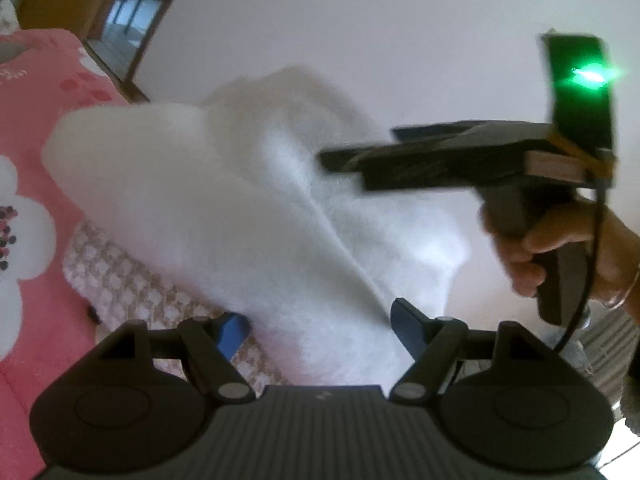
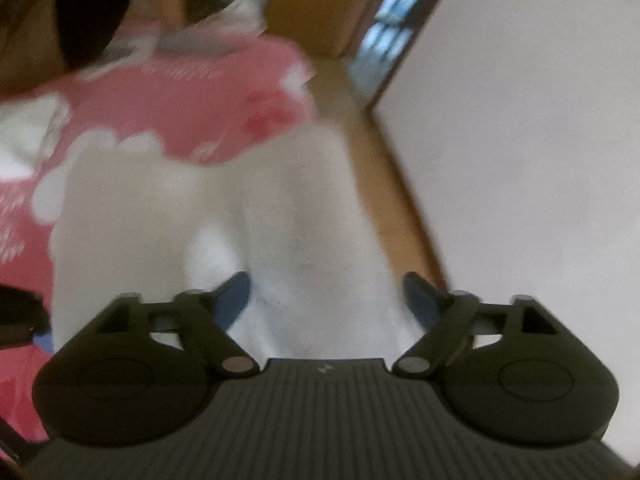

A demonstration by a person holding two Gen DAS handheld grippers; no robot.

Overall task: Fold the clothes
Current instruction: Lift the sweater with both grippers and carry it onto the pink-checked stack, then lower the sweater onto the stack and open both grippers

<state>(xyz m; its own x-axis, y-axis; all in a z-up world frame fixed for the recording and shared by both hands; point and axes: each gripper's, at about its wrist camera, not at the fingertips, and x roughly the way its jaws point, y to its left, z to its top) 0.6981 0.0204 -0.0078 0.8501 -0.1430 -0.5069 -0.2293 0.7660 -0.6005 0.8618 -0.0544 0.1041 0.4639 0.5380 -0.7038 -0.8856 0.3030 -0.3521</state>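
You are holding one fluffy white garment (image 1: 248,208) up off the bed, and both tools are on it. Your left tool (image 1: 320,328) has its two blue-padded fingers (image 1: 408,328) spread to either side of the fabric, which fills the gap between them; whether they press it is hard to tell through the blur. Your right tool (image 2: 326,298) shows the same in its own view: two fingers apart with white cloth bunched between them. From the left wrist, the right tool reaches in from the side with its tip against the garment, one green light (image 1: 588,74) glowing on it, your right hand (image 1: 560,252) around its handle. Below lies one pink floral bedspread (image 1: 44,128) and one checked cloth (image 1: 132,284) under the garment.
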